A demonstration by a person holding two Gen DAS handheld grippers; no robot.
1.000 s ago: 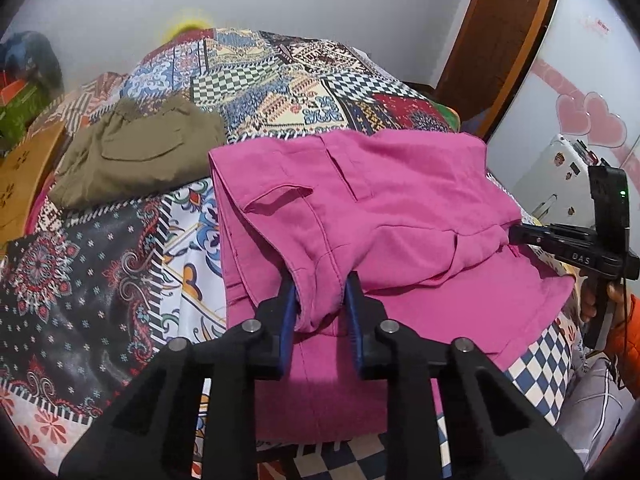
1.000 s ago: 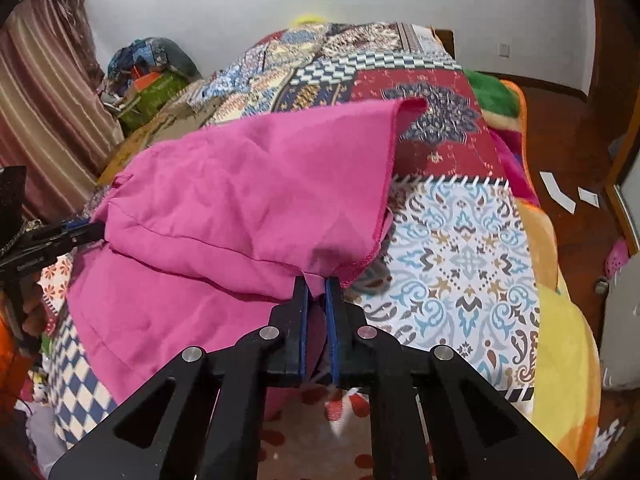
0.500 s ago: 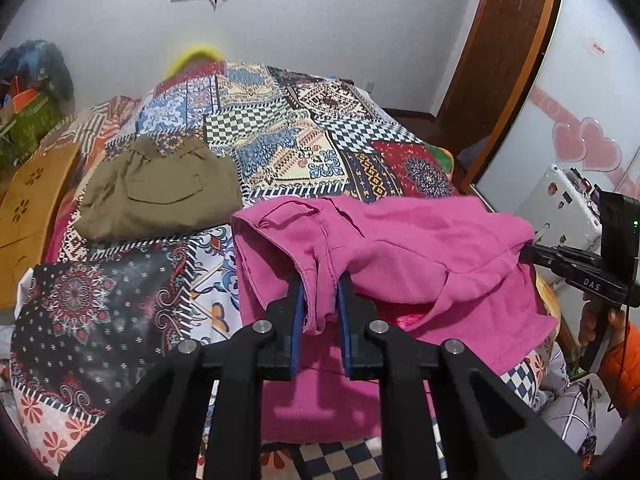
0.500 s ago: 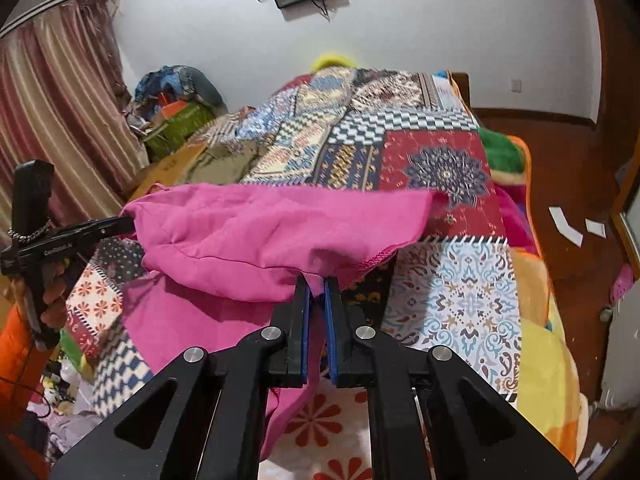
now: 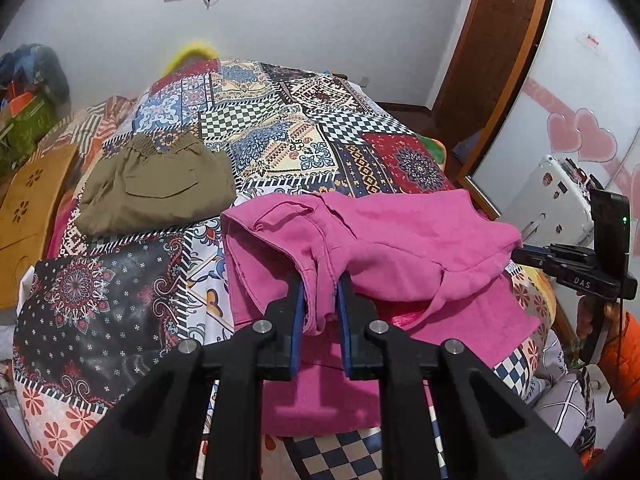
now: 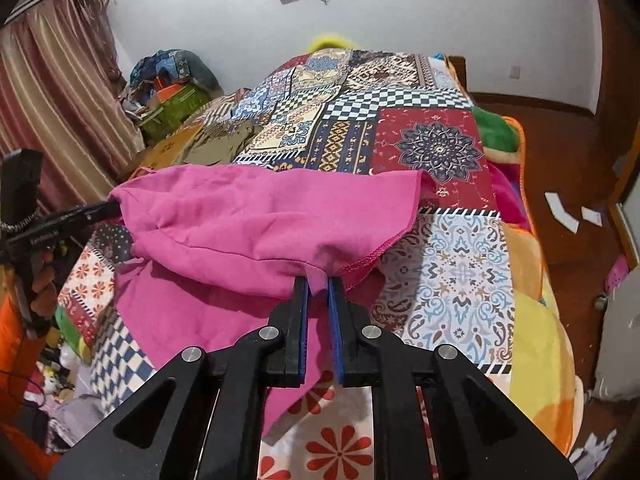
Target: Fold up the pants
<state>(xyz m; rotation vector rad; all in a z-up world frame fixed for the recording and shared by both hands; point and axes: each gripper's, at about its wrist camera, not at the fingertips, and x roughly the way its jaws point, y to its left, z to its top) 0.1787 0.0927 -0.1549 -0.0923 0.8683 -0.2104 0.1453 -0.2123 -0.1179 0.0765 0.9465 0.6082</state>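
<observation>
Pink pants (image 5: pixel 404 240) lie on the near end of a patchwork bedspread (image 5: pixel 280 148), partly lifted at the near edge. My left gripper (image 5: pixel 320 284) is shut on a bunched fold of the pants at their left side. My right gripper (image 6: pixel 318 280) is shut on the pants (image 6: pixel 260 220) at their right side, by the stitched hem. The cloth sags between the two grips over a lower layer lying flat. Each gripper shows in the other's view, the right one in the left wrist view (image 5: pixel 520 250) and the left one in the right wrist view (image 6: pixel 112 210).
Folded olive shorts (image 5: pixel 156 184) lie further back on the bed's left side. A wooden board (image 5: pixel 28 216) leans at the left edge. A white appliance (image 5: pixel 548 196) and a wooden door (image 5: pixel 496 60) stand right. Clutter (image 6: pixel 172 84) is piled by the curtain. Paper scraps (image 6: pixel 564 212) lie on the floor.
Both grippers have risen and pulled back toward the near edge of the bed with the pink cloth. The upper layer now hangs lifted and bunched instead of spread flat.
</observation>
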